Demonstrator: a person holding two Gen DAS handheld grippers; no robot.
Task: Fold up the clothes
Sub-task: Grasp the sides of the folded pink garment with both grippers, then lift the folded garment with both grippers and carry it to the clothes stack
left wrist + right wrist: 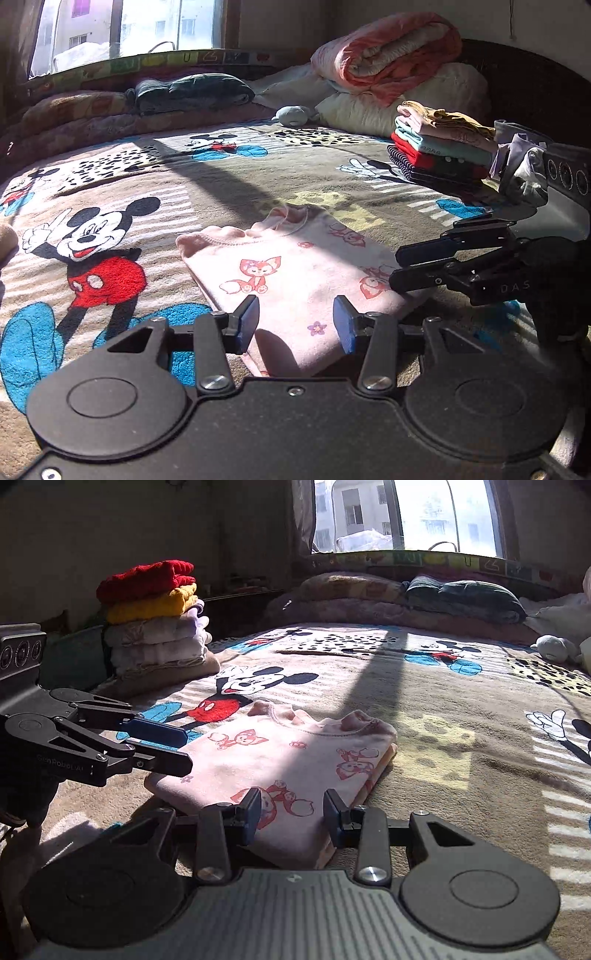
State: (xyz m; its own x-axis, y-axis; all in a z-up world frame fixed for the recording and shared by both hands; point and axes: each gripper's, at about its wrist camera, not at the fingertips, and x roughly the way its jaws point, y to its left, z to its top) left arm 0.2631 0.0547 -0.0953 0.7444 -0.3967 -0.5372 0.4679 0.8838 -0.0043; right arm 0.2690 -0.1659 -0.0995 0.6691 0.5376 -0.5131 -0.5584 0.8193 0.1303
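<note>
Left wrist view: left gripper [295, 323] has its blue-padded fingers [248, 320] spread apart, holding nothing. Between and beyond them lies the folded pale pink fleece top with red fox-cartoon print [295, 269], flat on the brown plush Mickey Mouse bed blanket [110, 229]. Its near edge sits between the pads; collar faces away from the camera. Right gripper [402, 267] comes in from the right of the pink top, its two black fingers stacked close with a narrow gap, tips over the top's right edge. Cannot tell if they touch the fabric. Beyond the pink top to the right: a stack of folded clothes, tan on top, then pink, teal, red, navy-striped at the bottom [439, 147]. Behind that stack, a rolled orange-pink quilt [388, 55] on white pillows [406, 103]. A window [129, 26] is far behind the pink top.

Right wrist view: right gripper [291, 818] fingers are parted, empty, straddling the near corner of the pink top [288, 753]. Left gripper [184, 749] enters from the left, fingers a small gap apart, lower finger over the top's left edge; contact unclear. Beyond the pink top to the left: a second folded pile, red knit on top, yellow knit, then pale layers [155, 620]. Sunlight band crosses the top.
</note>
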